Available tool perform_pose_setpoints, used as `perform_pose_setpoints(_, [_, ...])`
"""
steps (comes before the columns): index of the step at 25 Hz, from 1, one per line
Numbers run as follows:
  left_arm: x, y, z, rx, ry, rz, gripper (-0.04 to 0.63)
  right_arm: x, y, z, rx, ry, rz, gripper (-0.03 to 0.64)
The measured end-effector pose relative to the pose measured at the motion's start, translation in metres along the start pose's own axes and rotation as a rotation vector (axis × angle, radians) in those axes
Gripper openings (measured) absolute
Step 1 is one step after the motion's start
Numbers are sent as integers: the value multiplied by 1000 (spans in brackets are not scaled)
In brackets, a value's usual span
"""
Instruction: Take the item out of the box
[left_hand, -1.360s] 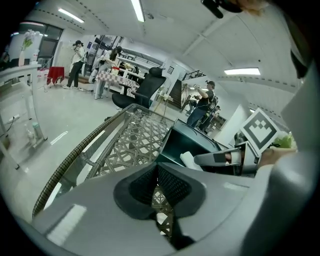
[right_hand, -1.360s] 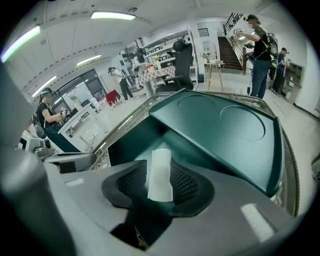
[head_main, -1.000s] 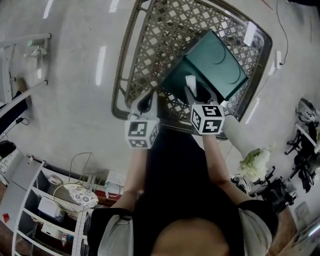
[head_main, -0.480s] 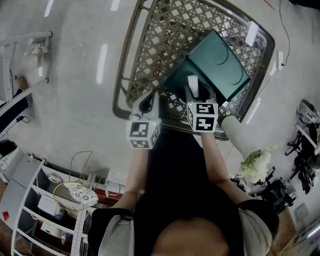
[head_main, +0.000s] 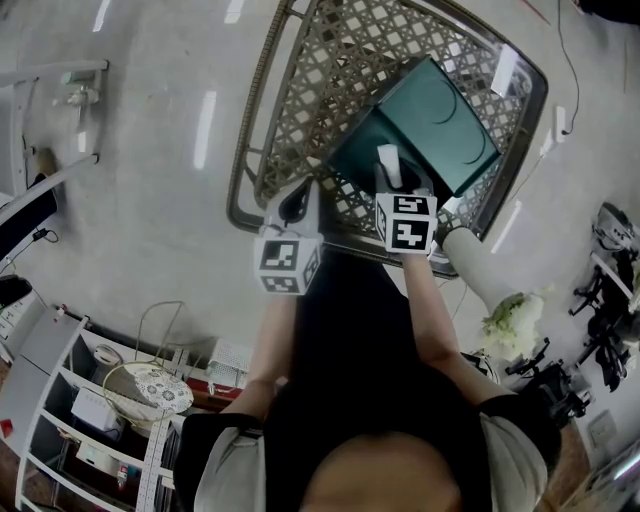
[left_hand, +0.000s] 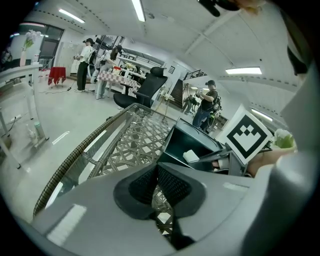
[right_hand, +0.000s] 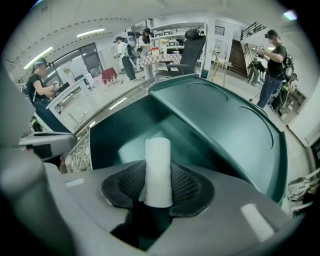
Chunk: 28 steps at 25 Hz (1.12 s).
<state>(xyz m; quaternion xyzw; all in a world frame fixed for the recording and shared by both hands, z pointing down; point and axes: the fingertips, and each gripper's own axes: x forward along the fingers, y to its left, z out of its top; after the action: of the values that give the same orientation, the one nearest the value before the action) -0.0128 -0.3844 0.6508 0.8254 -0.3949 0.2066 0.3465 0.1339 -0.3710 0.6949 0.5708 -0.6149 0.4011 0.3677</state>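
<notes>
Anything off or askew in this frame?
Nothing spilled or damaged. The green box sits somewhat skewed to the lattice table's edges, lid flipped open. The right gripper's jaws have just been closing and now pinch the white roll at the box's opening. Left gripper shut, empty.

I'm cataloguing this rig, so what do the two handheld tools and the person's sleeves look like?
Both the left tool and the right tool have pale grey bodies with black, finely textured pads. Each carries a white cube printed with black square markers. The person wears short light grey sleeves.
</notes>
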Motion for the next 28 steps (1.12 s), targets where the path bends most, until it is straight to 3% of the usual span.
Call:
perform_pose_setpoints(17, [-20,1,29,45,-70,15,8,-31,6,28,-2,-102,-2,149])
perform_pose_setpoints(28, [-32,-6,49,104,-101,-20,8,-65,14,45,15,-199,-2,149])
